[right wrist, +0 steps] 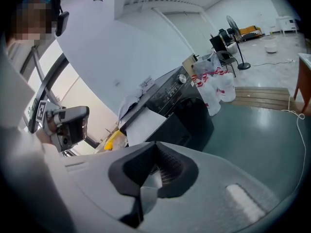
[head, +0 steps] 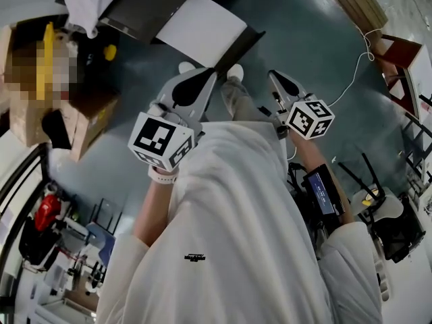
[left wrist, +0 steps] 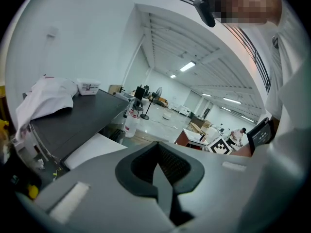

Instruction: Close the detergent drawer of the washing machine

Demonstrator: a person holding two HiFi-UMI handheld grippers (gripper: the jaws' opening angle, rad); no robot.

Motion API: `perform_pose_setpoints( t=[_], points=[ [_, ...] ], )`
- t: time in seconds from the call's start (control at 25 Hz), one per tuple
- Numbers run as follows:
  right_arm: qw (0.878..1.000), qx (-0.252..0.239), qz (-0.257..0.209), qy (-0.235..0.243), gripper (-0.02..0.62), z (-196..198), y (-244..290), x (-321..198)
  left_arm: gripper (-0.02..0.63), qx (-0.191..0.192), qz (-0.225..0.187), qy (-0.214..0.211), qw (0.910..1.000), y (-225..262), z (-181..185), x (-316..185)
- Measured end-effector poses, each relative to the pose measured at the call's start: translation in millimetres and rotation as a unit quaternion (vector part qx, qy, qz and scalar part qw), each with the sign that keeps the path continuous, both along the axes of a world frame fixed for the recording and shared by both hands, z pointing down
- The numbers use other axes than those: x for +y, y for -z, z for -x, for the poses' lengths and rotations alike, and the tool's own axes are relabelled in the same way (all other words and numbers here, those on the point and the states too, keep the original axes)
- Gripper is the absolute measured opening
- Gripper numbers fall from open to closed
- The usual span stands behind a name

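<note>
1. Detergent drawer: we cannot pick it out for certain. It belongs to the washing machine, which stands on the floor ahead of the person, at the top edge of the head view, with a white cloth on its dark top.
2. A flat white panel juts forward from the machine's front, below the top. It may be the drawer pulled out, but we cannot tell.
3. The left gripper has its jaws pressed together with nothing between them. It hangs near the person's chest, well apart from the machine.
4. The right gripper is the same: jaws together, empty, touching nothing.
5. We judge the closing not yet begun. The reach to the machine and the push inward are both left to do.
</note>
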State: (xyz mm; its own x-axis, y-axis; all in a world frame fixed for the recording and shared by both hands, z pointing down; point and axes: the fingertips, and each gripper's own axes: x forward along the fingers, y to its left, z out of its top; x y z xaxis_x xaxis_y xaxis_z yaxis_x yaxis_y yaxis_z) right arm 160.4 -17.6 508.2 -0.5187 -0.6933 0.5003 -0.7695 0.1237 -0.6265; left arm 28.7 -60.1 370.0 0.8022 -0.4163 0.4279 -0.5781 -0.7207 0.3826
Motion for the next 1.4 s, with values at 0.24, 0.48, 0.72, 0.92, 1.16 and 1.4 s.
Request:
perform_pose_setpoints(
  t=[0.24, 0.48, 0.72, 0.92, 1.16, 1.4],
  points=[
    [1.000, -0.006, 0.015, -0.011, 0.002, 9.8, -12.3, -9.3, 0.018, -0.002, 0.008, 0.020, 0.9998, -3.6, 17.5, -0.2],
    [0.999, -0.012, 0.025, -0.034, 0.002, 10.8, -14.0, -14.8, 0.018, -0.005, 0.021, 0.017, 0.9996, -11.5, 22.1, -3.0],
    [0.999, 0.007, 0.037, -0.025, 0.002, 15.4, -32.5, -21.7, 0.018, -0.003, 0.033, 0.018, 0.9993, -26.0, 24.1, -12.7],
    [0.999, 0.002, 0.043, -0.021, 0.002, 25.0, -43.9, -26.6, 0.018, -0.007, 0.038, 0.019, 0.9991, -37.4, 29.4, -20.3],
    [0.999, 0.007, 0.048, 0.007, 0.002, 40.5, -50.7, -31.5, 0.018, -0.006, 0.047, 0.023, 0.9986, -47.8, 36.3, -21.8],
    [0.998, 0.015, 0.044, 0.034, 0.002, 58.0, -53.2, -39.2, 0.018, -0.005, 0.059, 0.015, 0.9981, -56.3, 38.5, -22.9]
  ],
)
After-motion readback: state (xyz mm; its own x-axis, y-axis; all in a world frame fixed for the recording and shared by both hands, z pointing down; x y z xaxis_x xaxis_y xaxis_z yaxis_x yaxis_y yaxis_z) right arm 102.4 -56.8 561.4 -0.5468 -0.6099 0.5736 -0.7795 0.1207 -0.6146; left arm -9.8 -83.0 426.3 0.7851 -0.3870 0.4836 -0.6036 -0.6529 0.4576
